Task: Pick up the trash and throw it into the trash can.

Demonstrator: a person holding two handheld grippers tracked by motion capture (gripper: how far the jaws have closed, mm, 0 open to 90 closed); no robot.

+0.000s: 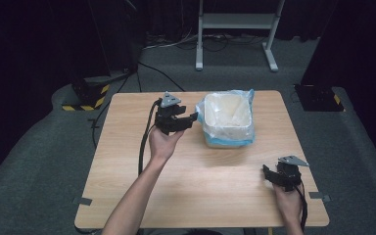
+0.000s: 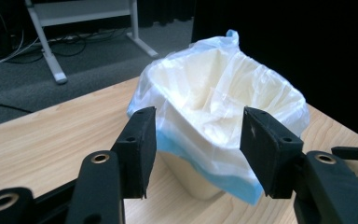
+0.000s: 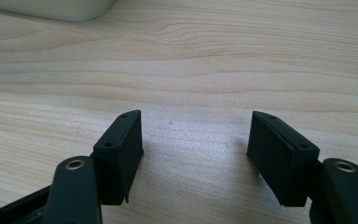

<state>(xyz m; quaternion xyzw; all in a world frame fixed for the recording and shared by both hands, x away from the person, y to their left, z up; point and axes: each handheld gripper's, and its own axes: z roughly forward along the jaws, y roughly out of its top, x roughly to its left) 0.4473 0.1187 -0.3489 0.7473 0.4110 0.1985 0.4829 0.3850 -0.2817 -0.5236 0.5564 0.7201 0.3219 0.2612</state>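
A small cream bin (image 1: 226, 120) lined with a white and blue plastic bag stands at the back middle of the wooden table (image 1: 200, 186). My left gripper (image 1: 192, 119) sits just left of it, jaws open and pointing at the bin. In the left gripper view the left gripper (image 2: 198, 140) has nothing between its pads, and the bag's rim (image 2: 214, 93) lies close beyond them. My right gripper (image 1: 268, 172) rests near the table's front right corner. Its jaws (image 3: 196, 149) stand open over bare wood, with the bin's base (image 3: 51, 9) far off.
A white metal stand (image 1: 235, 22) and loose cables lie on the grey floor behind the table. A black block with yellow-black tape (image 1: 85, 95) sits at the back left, and a black base (image 1: 318, 98) at the back right.
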